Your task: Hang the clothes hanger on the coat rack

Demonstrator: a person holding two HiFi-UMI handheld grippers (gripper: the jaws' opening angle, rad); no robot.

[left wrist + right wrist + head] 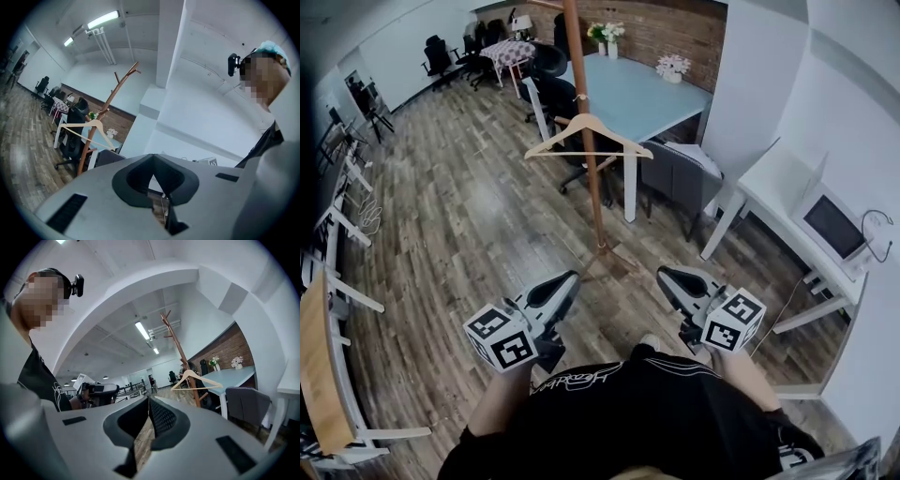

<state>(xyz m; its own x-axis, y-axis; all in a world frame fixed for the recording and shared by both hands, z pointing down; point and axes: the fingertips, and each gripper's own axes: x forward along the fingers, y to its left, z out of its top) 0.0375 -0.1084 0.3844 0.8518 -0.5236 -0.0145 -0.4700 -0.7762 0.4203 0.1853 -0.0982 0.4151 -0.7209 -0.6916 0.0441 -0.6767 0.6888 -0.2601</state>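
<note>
I see an open office: swivel chairs [441, 54] and a long blue worktop [647, 94] well ahead of my right tool [664, 275], a monitor [832, 225] to its right, strip lights [103, 19] overhead.

Ahead of both grippers, the clothes hanger [555, 137] looks like pale, smooth wood and the coat rack [577, 66] like reddish, satin-finished wood. Under them I see a wood-plank floor [459, 216] with a faint sheen. The left gripper [567, 281] and right gripper [667, 277] are matt grey plastic.

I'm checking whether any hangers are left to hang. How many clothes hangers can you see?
1. The wooden clothes hanger already hangs on the coat rack, in front of the blue table. Others may be out of view.
</note>
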